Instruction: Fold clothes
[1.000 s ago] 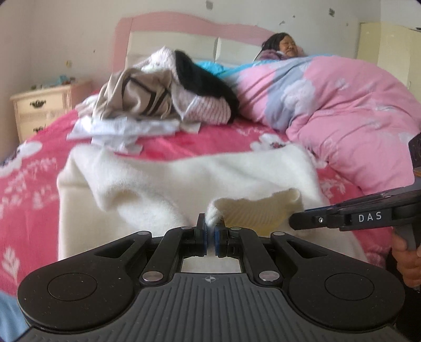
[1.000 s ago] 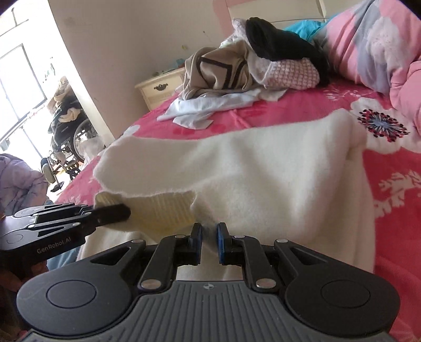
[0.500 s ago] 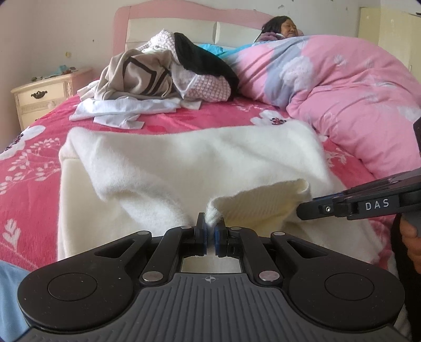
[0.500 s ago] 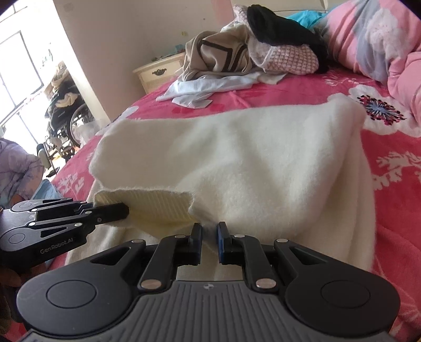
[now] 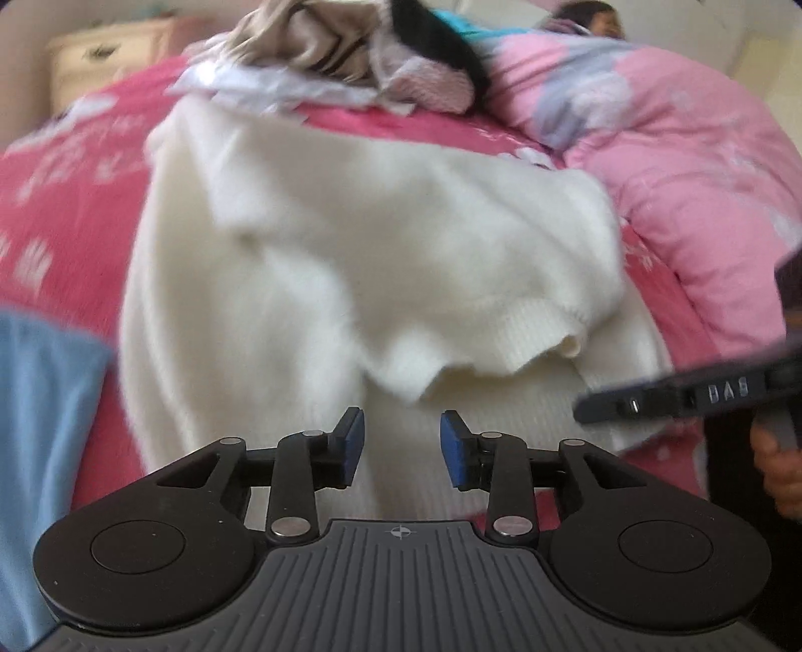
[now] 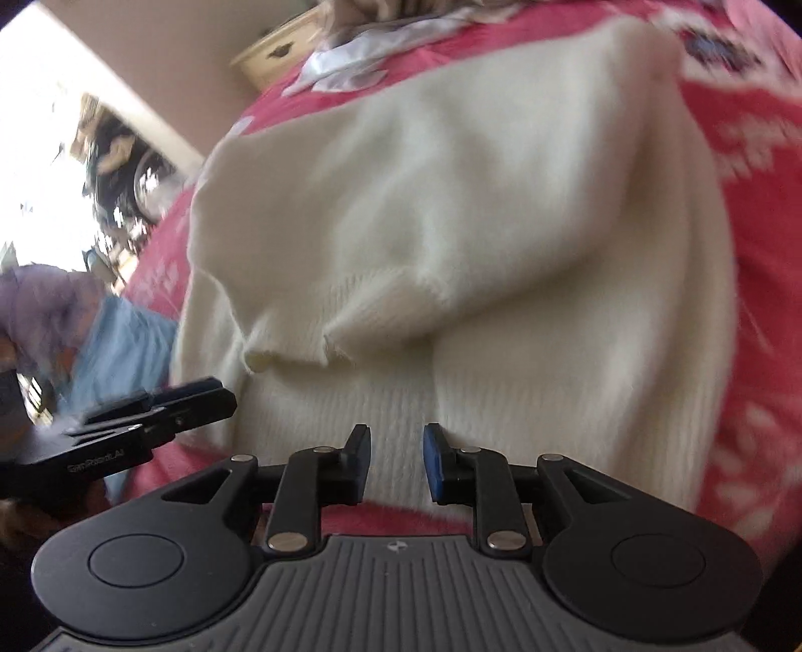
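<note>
A cream knit sweater [image 5: 381, 261] lies on the pink flowered bedspread [image 5: 65, 200], its upper half folded forward so a ribbed edge [image 5: 506, 341] rests over the lower half. It also fills the right wrist view [image 6: 476, 210]. My left gripper [image 5: 401, 441] is open and empty just above the sweater's near edge. My right gripper [image 6: 396, 456] is open and empty over the ribbed hem. Each gripper shows in the other's view: the right one [image 5: 676, 396] at the right side, the left one [image 6: 150, 411] at the left side. Both views are blurred.
A heap of unfolded clothes [image 5: 351, 55] lies at the head of the bed. A pink quilt [image 5: 691, 165] covers a person [image 5: 596, 20] at the right. A cream nightstand [image 5: 100, 60] stands at the far left. Blue fabric [image 5: 35, 426] is at the near left.
Both grippers have opened and let go of the sweater's edge, which now lies folded forward. Both have tilted down and pulled back slightly.
</note>
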A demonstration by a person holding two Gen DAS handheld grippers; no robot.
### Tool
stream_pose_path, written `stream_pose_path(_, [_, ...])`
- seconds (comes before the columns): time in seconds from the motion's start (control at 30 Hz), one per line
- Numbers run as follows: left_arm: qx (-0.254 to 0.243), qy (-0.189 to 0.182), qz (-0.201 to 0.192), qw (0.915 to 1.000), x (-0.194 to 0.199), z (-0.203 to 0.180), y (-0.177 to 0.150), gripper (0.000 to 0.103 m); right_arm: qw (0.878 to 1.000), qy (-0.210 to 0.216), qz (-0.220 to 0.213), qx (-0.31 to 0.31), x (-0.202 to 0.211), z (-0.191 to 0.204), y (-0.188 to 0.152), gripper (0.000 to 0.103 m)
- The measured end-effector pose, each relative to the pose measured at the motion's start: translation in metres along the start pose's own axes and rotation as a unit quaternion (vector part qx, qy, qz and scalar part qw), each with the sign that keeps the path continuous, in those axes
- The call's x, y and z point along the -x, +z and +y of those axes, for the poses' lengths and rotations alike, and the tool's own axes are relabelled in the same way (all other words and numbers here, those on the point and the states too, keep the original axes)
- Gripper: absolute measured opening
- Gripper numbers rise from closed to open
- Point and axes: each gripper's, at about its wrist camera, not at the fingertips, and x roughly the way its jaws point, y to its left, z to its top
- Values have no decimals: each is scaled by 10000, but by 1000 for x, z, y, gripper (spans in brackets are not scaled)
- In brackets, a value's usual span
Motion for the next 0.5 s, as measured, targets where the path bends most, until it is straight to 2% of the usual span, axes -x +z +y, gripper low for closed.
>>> stream_pose_path(0.13, [811, -40, -248, 9964, 8, 19, 8, 41, 9939, 219, -502, -962, 19, -26, 11, 44])
stream_pose_path(0.23, [1248, -77, -444, 9912, 3, 30, 20, 50, 9796, 555, -634, -1823, 18, -50, 19, 51])
stream_pose_path(0.3, [1362, -40, -449, 9896, -6, 34, 27, 58, 9684, 743, -630, -2296, 12, -63, 21, 52])
stream_pose_path(0.37, [1360, -13, -447, 9897, -13, 35, 33, 59, 9593, 850, -685, -2605, 7, -72, 21, 52])
stream_pose_path(0.5, [1295, -86, -481, 9904, -23, 32, 38, 59, 9537, 931, -818, -2740, -2, -75, 25, 52])
